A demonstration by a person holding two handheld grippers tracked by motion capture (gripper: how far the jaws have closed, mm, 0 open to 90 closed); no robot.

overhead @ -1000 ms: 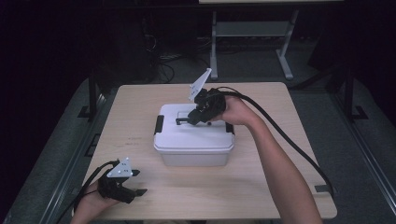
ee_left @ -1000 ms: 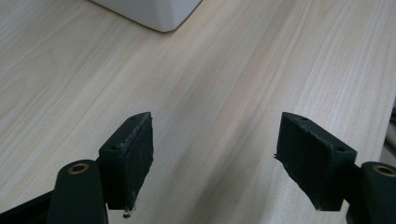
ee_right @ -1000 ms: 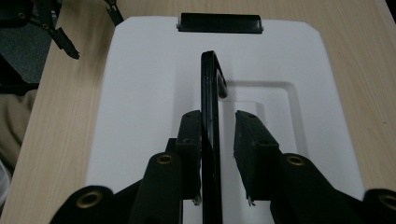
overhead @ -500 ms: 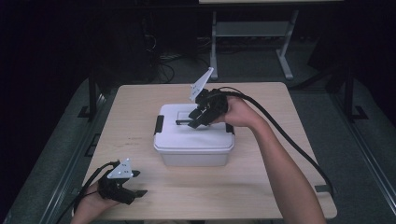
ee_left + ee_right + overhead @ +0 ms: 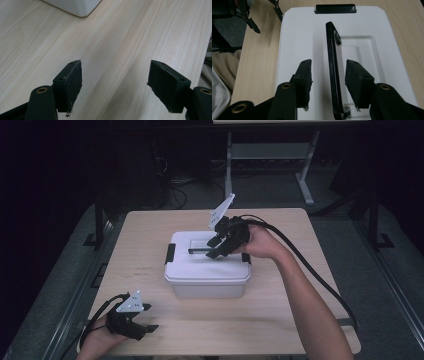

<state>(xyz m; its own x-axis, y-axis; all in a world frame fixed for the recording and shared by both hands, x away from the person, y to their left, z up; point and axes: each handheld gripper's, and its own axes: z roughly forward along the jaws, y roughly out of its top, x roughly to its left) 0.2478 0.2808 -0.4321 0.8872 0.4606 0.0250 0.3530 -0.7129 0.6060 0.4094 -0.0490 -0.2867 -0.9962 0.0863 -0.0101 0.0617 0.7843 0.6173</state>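
Right tongs [image 5: 328, 85] straddle the black handle [image 5: 332, 75] on the white box's lid [image 5: 200, 262] mid-worktop [image 5: 150, 230], jaws just opening, pads clear of it. Left tongs [image 5: 142, 327] rest wide open, holding nothing, near the front-left corner.

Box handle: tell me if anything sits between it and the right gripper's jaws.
Nothing does. The black handle stands between the right gripper's jaws, which have just been opening, pads off it, above the white box lid.

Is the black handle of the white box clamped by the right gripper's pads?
No: in the right gripper view the black handle stands between the right gripper's pads with a gap on each side; they have just been opening.
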